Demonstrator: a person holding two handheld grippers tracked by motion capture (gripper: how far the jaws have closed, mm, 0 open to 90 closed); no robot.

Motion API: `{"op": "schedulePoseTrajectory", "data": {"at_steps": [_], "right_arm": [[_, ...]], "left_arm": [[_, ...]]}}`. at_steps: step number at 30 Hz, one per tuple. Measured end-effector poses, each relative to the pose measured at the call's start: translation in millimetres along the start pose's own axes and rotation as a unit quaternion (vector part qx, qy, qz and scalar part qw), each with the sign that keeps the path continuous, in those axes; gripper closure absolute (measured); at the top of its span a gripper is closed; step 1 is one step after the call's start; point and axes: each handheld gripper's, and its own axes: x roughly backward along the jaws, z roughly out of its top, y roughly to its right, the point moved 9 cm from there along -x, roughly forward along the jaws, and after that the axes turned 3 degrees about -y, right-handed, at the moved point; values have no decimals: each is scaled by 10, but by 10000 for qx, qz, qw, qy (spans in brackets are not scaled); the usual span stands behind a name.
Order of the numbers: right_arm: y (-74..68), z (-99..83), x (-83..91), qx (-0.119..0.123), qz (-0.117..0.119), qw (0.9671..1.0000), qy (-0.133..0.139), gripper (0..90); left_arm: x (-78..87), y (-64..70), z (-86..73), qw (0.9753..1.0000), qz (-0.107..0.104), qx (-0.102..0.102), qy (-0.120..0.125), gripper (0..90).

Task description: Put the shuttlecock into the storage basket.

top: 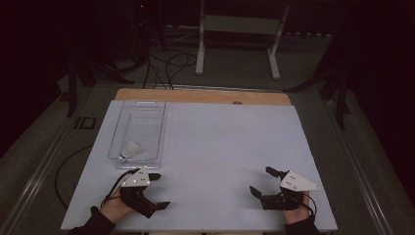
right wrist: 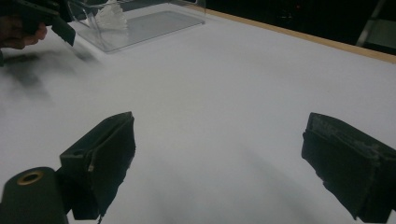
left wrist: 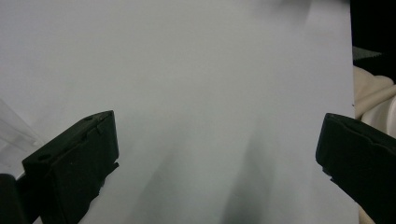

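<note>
Dim room, white board on a wooden table (top: 205, 147); both claws idle at the near edge.

Small white crumpled object (top: 130, 149) lies in the near end of the clear rectangular plastic tray (top: 147, 110) at far left, so placing looks done, or the pick not yet begun. Left gripper (top: 157, 191) just near of the tray, jaws wide, empty. Right gripper (top: 263, 181) well apart, jaws wide, empty. Cables and a white metal stand (top: 240, 24) on the dark floor beyond.

Dark room, dim light. White table (top: 220, 147) with wooden far edge (top: 205, 96); grey floor (top: 235, 73), white stand (top: 240, 29), black cables (top: 166, 63) behind.
</note>
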Motion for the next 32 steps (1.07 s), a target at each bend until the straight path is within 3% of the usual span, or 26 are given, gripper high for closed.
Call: {"op": "schedulePoseTrajectory", "data": {"at_steps": [4,15,18,32], "right_arm": [[2,-9,-5,-17,5,10000,-21,94],[1,-13,-14,-4,17,10000,-20,94],[1,-17,-19,-10,26,10000,-32,94],[10,-29,-22,-24,3,10000,-70,94]], "left_arm": [[76,-70,-1,9996,231,73,138,0],[112,-125,7,9986,356,165,351,0],[119,-140,27,9978,510,91,408,0],[102,-132,26,9979,484,106,421,0]]}}
